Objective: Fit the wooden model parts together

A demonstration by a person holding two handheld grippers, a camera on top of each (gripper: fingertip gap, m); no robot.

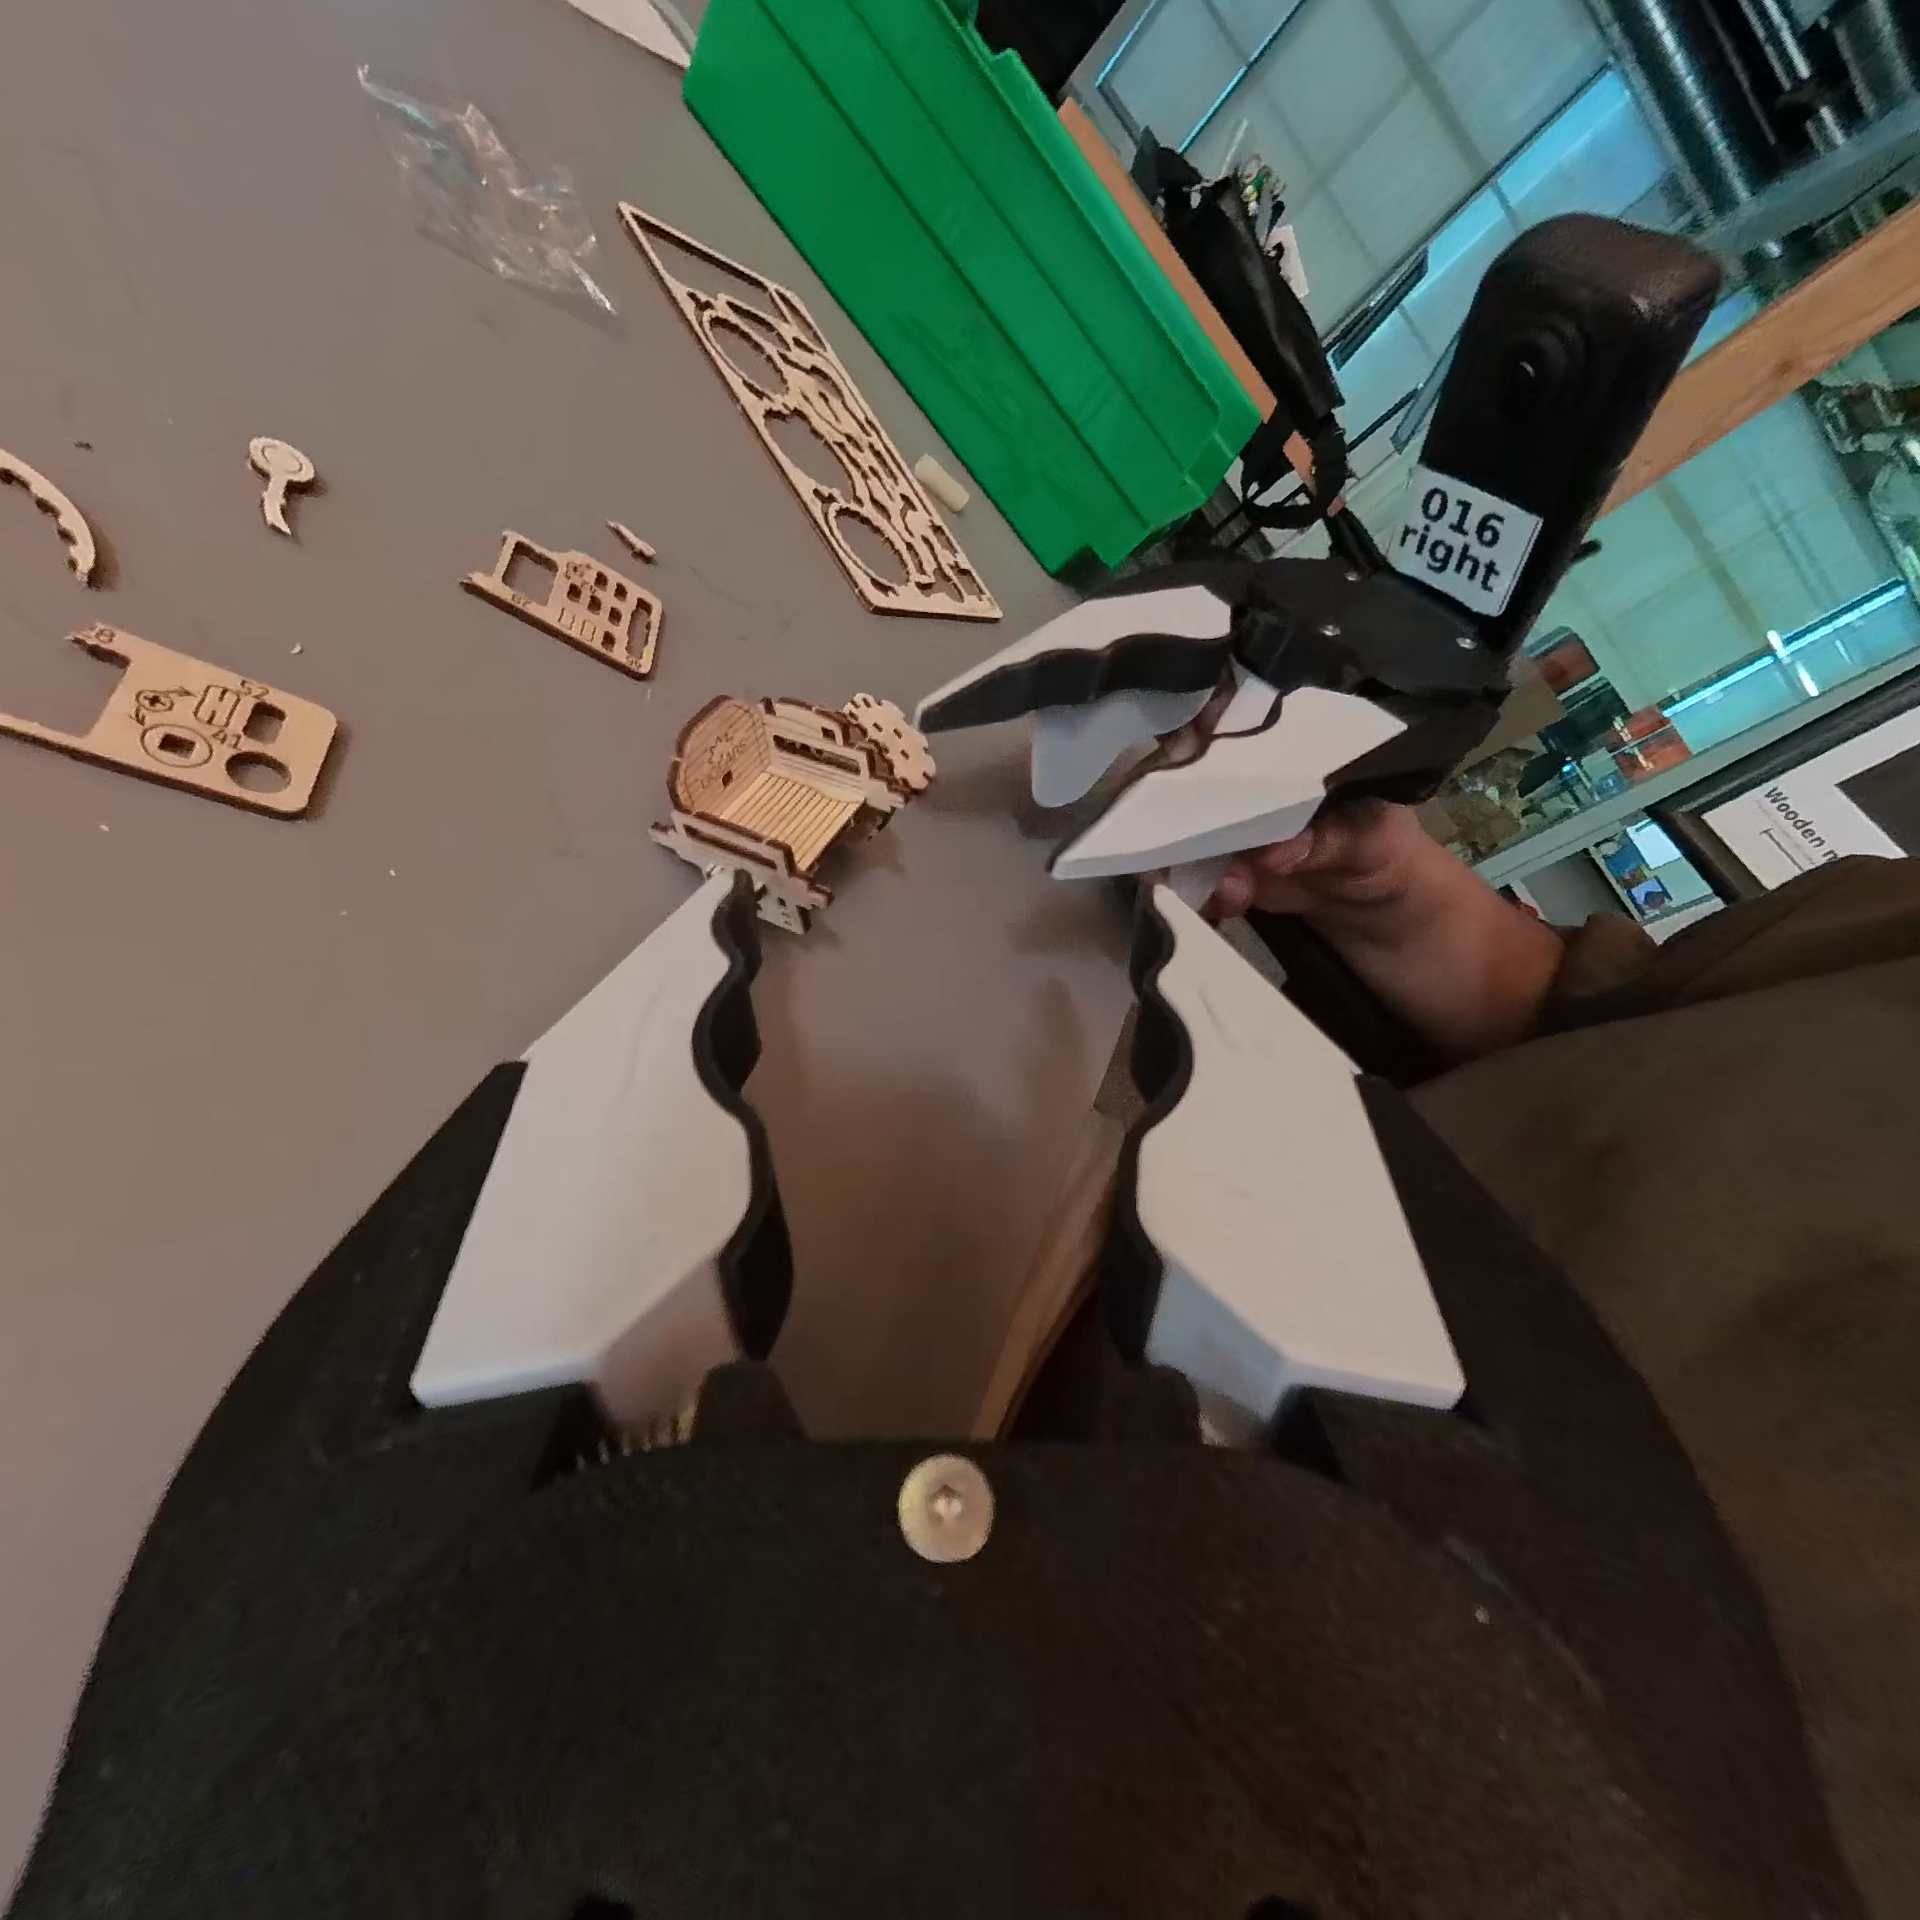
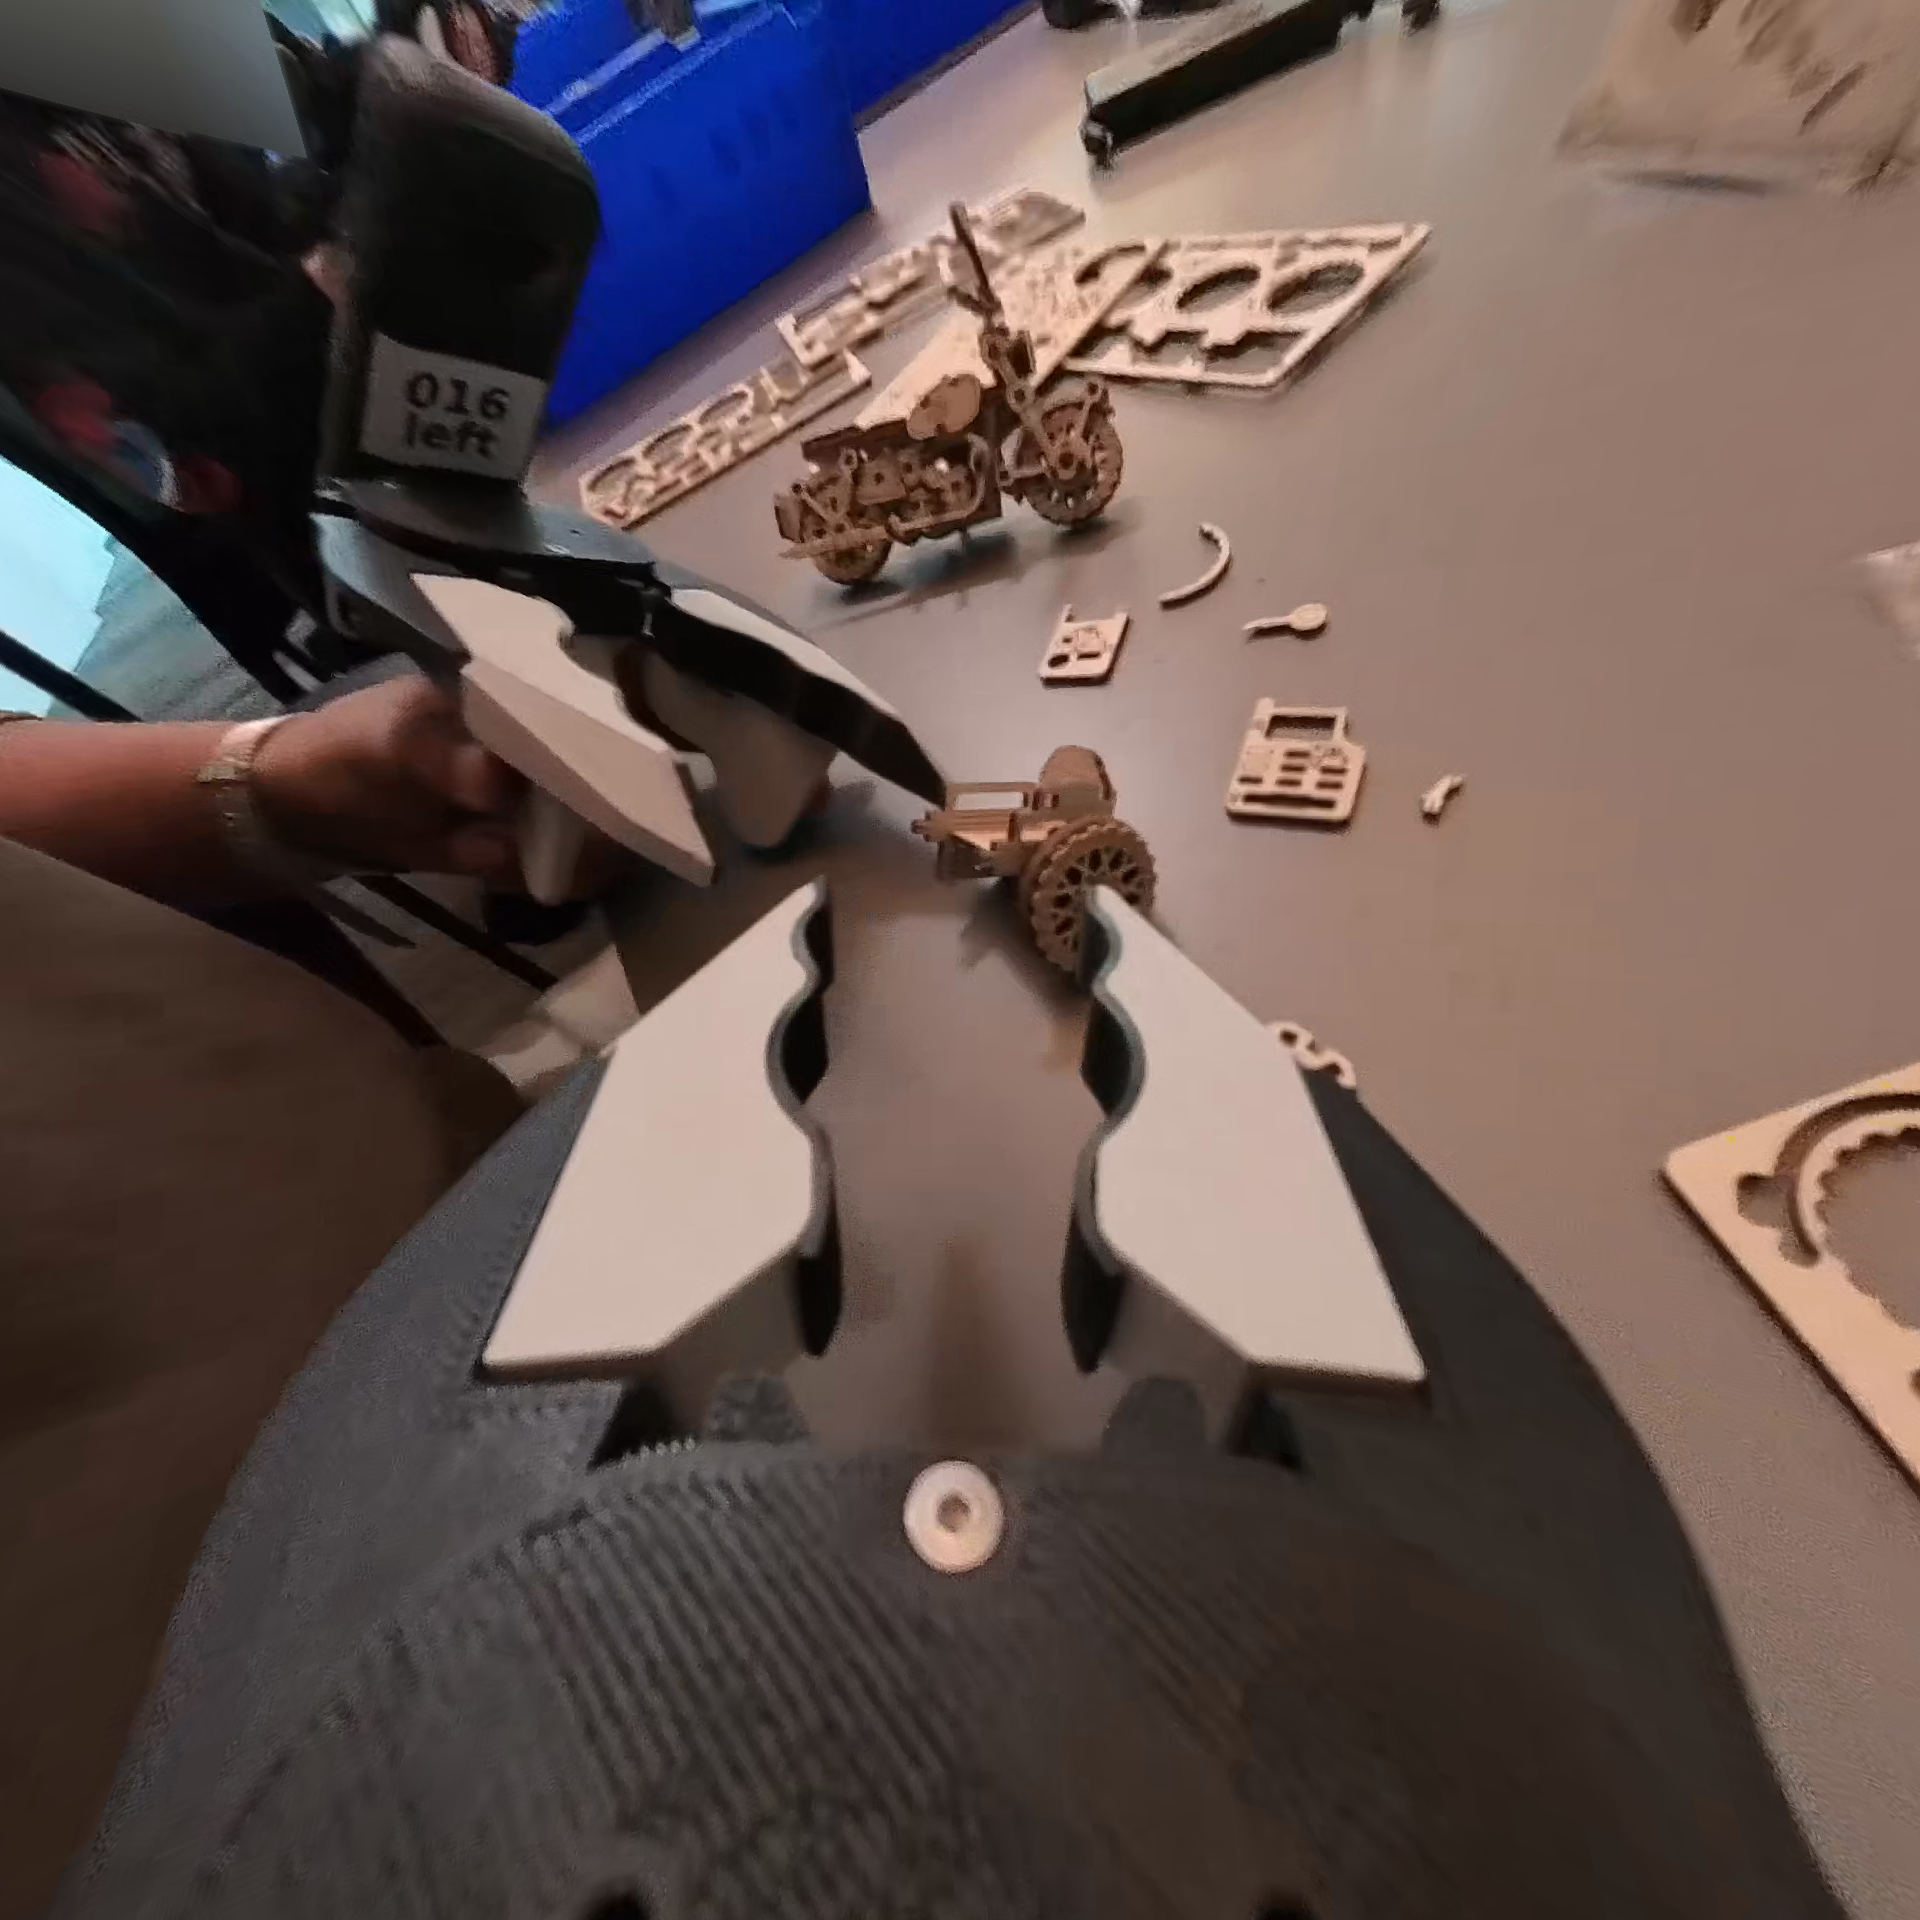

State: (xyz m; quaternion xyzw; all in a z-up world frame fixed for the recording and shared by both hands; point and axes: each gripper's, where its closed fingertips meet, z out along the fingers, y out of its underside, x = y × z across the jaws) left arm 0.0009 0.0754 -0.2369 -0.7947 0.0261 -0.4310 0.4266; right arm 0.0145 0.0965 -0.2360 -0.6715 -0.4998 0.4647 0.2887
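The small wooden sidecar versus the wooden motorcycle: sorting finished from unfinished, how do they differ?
The small wooden sidecar shows one spoked wheel and sits between both tongs; the wooden motorcycle shows two wheels and stands farther back, larger and untouched. Both are pale laser-cut wood on the grey table.

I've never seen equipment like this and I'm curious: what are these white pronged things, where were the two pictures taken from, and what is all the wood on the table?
No robot here: a person holds a hand tool in each hand, each with two white fingers and a camera looking along them. One picture looks out from the left tool, the other from the right tool; each also shows the other tool farther off. Both are open and hold nothing. Between them on the grey table stands a small wooden sidecar with a spoked wheel. Around it lie loose flat wooden parts, punched-out sheets and a finished wooden motorcycle.
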